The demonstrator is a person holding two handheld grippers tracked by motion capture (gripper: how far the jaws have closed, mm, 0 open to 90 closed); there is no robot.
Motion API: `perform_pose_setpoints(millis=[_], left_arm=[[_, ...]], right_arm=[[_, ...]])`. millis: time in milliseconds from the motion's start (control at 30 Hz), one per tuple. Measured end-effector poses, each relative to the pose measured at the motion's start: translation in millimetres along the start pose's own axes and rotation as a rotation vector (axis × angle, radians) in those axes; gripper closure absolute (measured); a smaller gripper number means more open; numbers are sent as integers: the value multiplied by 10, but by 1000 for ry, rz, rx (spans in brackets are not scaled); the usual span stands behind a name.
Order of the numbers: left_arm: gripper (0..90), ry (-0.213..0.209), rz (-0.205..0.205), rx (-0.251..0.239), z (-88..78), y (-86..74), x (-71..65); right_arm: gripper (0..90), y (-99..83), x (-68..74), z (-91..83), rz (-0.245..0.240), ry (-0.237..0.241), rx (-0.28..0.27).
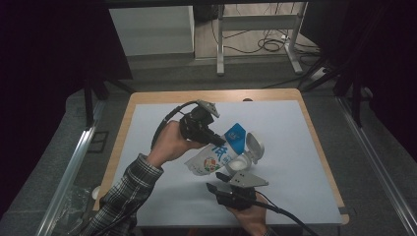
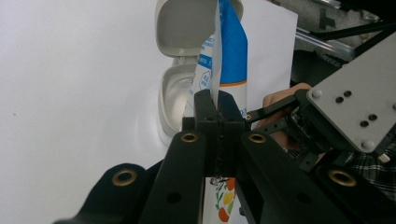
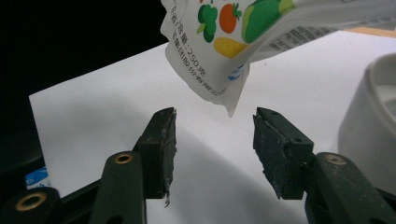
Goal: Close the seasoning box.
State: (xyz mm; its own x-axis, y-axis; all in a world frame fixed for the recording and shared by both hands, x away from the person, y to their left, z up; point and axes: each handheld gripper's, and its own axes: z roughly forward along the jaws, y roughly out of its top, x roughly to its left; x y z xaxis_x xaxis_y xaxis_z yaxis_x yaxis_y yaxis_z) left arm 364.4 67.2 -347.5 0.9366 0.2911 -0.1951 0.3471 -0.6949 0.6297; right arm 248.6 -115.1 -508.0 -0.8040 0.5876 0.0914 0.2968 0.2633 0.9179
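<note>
Above the table, the pouch is being held up, pinched in the shut L gripper; R gripper, jaws half open & empty, is waiting below. Next, probably: gripping pouch's bottom corner.

White pouch blue top, vegetable print; white container; plaid sleeve; black fingers

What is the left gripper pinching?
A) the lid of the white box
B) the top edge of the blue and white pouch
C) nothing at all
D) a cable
B: in the left gripper view the left gripper is shut on the thin top edge of the pouch, with the open white box behind it untouched.
</note>
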Motion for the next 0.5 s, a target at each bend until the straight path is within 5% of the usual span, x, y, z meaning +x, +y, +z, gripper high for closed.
perform_pose_setpoints(millis=[500], left_arm=[[900, 1, 9, -11, 14, -47, 16]], right_arm=[[502, 104, -119, -209, 31, 11, -15]])
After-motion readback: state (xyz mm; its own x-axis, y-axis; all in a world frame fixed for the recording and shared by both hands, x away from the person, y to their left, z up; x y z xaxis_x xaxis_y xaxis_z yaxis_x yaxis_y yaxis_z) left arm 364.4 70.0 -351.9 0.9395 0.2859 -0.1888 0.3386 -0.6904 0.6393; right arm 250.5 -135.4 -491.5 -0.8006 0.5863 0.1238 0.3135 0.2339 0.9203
